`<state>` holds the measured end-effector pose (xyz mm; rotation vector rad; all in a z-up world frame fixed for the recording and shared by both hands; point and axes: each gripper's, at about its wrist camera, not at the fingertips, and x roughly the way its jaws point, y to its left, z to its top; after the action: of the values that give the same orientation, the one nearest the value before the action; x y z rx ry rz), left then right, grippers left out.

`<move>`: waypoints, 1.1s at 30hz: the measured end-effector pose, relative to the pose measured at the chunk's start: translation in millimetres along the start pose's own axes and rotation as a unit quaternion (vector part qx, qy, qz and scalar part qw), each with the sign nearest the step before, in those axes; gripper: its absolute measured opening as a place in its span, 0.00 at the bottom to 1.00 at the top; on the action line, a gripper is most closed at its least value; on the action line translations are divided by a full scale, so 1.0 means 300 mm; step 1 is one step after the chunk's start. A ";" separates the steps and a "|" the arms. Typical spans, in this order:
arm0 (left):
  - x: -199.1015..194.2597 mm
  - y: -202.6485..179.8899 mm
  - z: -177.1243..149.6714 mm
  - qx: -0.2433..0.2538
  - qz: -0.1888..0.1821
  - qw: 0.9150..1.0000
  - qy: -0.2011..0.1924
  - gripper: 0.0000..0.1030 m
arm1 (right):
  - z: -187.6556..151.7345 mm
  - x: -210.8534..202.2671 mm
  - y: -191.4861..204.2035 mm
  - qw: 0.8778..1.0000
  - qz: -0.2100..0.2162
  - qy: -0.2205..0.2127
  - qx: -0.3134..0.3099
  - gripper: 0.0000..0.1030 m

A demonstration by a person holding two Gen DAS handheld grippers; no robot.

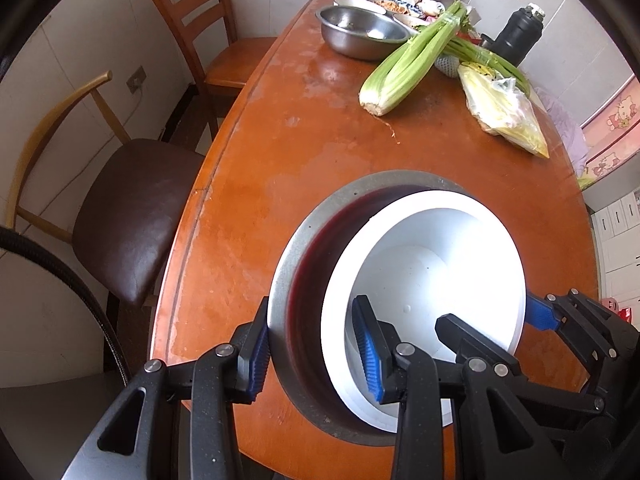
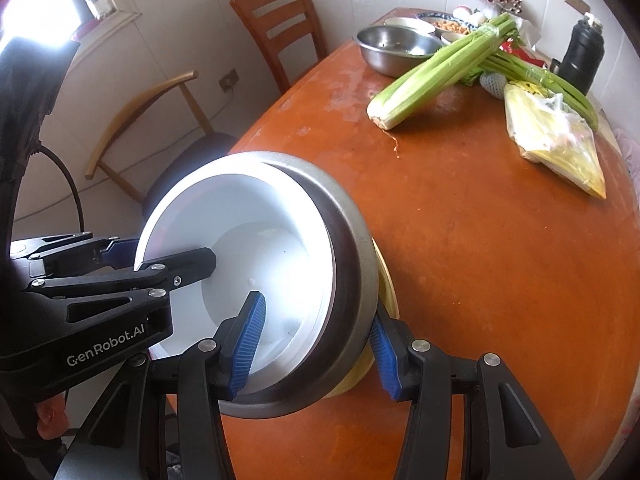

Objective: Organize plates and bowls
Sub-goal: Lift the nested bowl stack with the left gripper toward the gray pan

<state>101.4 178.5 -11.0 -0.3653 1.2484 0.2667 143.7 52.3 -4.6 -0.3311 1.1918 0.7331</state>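
Near the front edge of the worn orange-brown wooden table (image 1: 304, 152), a stack of nested bowls sits tilted: a white bowl (image 1: 432, 272) inside a dark maroon bowl (image 1: 316, 280), inside a grey metal basin (image 1: 280, 280). The left gripper (image 1: 316, 354) clamps the stack's left rim, one blue pad outside the basin, the other inside the white bowl. The right gripper (image 2: 316, 354) clamps the right rim the same way, with a yellowish bowl (image 2: 386, 288) showing beneath. Far across the table lie a green celery bunch (image 1: 408, 60), a steel mixing bowl (image 1: 360, 32), a yellow plastic bag (image 1: 504, 112) and a black flask (image 1: 520, 32).
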 end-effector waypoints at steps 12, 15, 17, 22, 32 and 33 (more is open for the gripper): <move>0.080 -0.022 -0.002 0.006 0.010 1.000 0.015 0.37 | -0.007 0.079 -0.031 1.000 -0.001 0.027 -0.001 0.52; 0.093 -0.032 -0.002 0.008 0.013 1.000 0.018 0.37 | -0.008 0.092 -0.040 0.999 -0.002 0.032 0.000 0.52; 0.101 -0.041 -0.005 0.012 0.016 1.000 0.019 0.37 | -0.013 0.098 -0.046 0.999 -0.003 0.035 -0.001 0.52; 0.109 -0.050 -0.005 0.014 0.022 1.000 0.016 0.37 | -0.014 0.104 -0.049 0.999 -0.007 0.031 -0.008 0.52; 0.115 -0.056 -0.011 0.012 0.034 0.999 0.015 0.37 | -0.018 0.100 -0.041 0.999 -0.017 0.028 -0.028 0.52; 0.116 -0.055 -0.012 0.012 0.036 0.999 0.016 0.37 | -0.018 0.100 -0.041 0.999 -0.018 0.028 -0.031 0.52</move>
<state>115.1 161.9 -43.2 -0.3064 1.2976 0.3080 153.5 50.3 -35.9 -0.4255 1.2155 0.7339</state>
